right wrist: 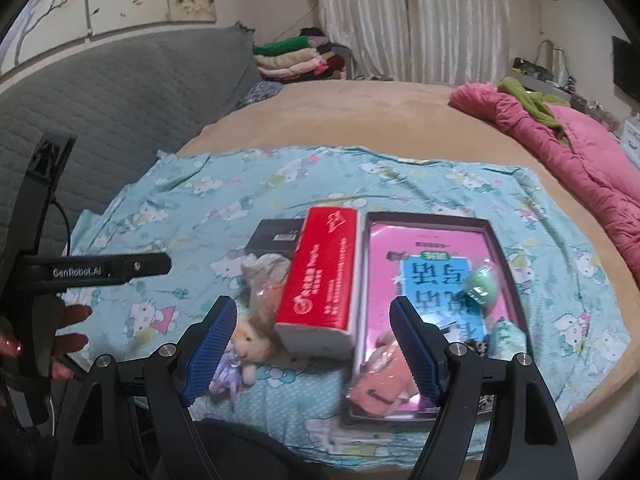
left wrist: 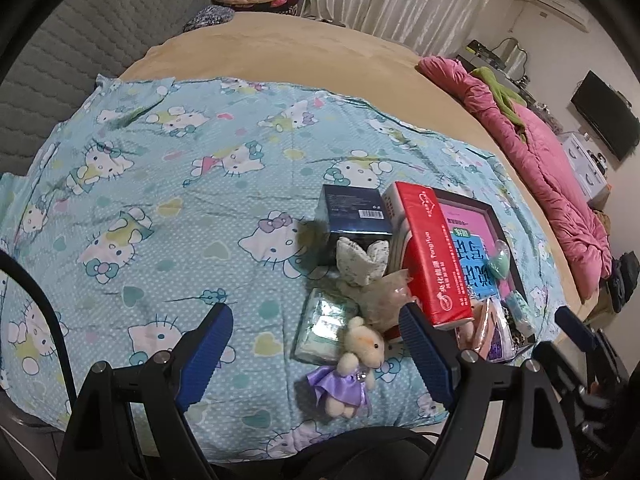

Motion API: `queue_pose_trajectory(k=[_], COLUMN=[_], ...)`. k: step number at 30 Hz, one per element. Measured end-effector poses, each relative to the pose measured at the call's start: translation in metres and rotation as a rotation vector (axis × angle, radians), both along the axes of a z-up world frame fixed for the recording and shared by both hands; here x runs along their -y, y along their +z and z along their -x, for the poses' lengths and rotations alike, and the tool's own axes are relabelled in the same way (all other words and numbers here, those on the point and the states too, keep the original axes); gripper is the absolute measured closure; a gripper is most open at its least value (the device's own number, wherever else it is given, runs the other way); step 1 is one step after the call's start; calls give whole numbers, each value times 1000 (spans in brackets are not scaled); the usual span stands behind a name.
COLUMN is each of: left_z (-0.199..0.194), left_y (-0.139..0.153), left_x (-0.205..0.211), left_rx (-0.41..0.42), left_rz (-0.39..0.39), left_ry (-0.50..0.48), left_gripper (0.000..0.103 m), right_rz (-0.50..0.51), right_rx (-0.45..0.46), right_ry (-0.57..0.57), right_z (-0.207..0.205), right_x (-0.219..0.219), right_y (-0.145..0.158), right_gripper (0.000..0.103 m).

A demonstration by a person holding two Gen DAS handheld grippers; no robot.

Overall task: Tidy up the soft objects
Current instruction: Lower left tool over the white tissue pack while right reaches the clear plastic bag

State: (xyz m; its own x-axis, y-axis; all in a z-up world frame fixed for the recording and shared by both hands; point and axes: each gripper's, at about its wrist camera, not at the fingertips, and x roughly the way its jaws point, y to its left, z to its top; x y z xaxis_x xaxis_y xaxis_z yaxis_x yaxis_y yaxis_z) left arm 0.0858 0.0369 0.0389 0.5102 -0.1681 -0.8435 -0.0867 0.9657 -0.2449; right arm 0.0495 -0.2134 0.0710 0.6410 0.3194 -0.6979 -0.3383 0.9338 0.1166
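A small cream plush doll in a purple dress (left wrist: 352, 364) lies on the blue cat-print cloth (left wrist: 160, 200), between the fingers of my open, empty left gripper (left wrist: 320, 344). A grey plush rabbit (left wrist: 360, 264) and a tissue pack (left wrist: 324, 324) lie just beyond it. A red tissue pack (right wrist: 320, 276) leans on a dark tray (right wrist: 500, 248) that holds a pink book, a green soft ball (right wrist: 482, 286) and a pink soft toy (right wrist: 380, 384). My right gripper (right wrist: 312, 344) is open and empty, above the red pack's near end.
A dark blue box (left wrist: 352, 216) stands behind the rabbit. A pink quilt (right wrist: 580, 152) lies along the bed's right side. Folded clothes (right wrist: 292, 60) are stacked at the far end. A grey padded headboard (right wrist: 100, 120) is on the left.
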Motion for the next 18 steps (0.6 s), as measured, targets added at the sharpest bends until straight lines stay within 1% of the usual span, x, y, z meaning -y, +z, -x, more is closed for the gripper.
queue_pose_trajectory(k=[8,18], left_z=[-3,-7], left_y=[-19,-57], left_x=[-8,-14], left_rx=[-39,-118], left_rz=[4,15], left_ry=[9,6], left_gripper=[18,18], right_rz=[9,88], right_rx=[-43,-45], right_ry=[55,102], right_z=[1,-12], right_x=[-22,-48], right_y=[-16,-32], right_gripper=[23,23])
